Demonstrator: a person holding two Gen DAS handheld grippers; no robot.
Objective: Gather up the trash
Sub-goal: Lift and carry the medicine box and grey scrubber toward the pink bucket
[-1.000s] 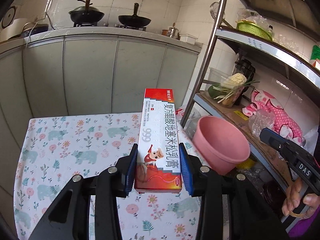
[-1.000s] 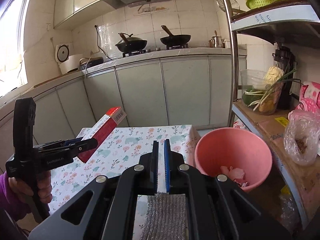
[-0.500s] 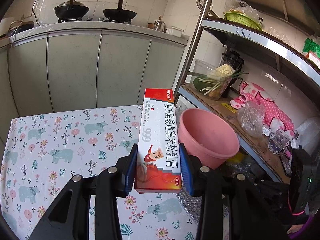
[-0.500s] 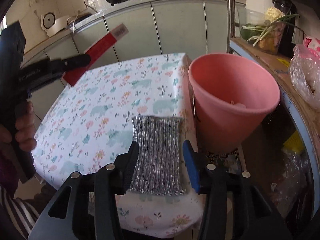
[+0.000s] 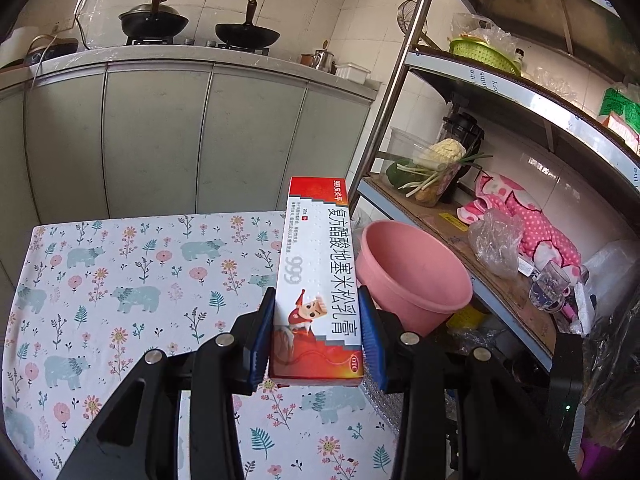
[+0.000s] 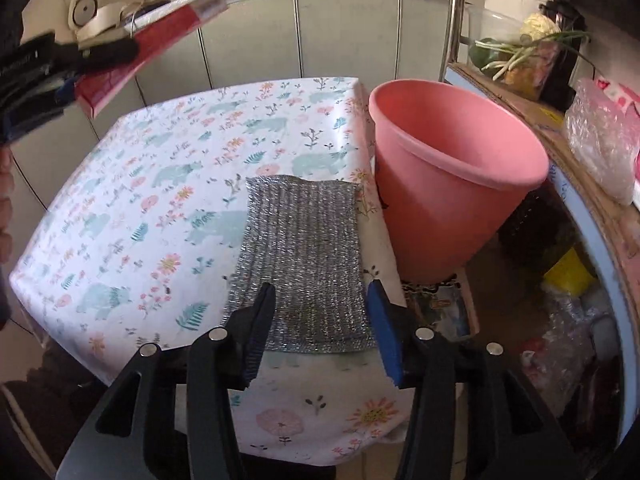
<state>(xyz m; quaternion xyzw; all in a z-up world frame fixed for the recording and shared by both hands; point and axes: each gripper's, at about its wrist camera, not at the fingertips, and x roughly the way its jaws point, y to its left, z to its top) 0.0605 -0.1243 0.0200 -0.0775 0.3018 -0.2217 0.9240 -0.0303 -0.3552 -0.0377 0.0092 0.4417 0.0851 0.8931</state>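
Note:
My left gripper (image 5: 316,294) is shut on a long red and white ointment box (image 5: 318,248), held up over the floral table (image 5: 120,288) and pointing toward the pink bucket (image 5: 412,276). In the right wrist view that box (image 6: 160,40) hangs at the upper left. My right gripper (image 6: 320,292) is open and tilted down, its blue pads either side of the near end of a silver mesh scouring cloth (image 6: 300,232). The cloth lies flat near the table's right edge, and the pads are not pressing on it. The pink bucket (image 6: 460,184) stands just right of the table.
A metal shelf rack (image 5: 500,80) stands right of the bucket, holding vegetables in a tub (image 5: 432,168), a plastic bag (image 5: 496,240) and a pink dotted cloth (image 5: 532,224). Bags and clutter (image 6: 568,280) fill the floor under it. Grey cabinets (image 5: 160,140) with woks line the back.
My right gripper went from shut to open, dropped and tipped down over the silver cloth. The left gripper keeps its grip on the box, barely moved.

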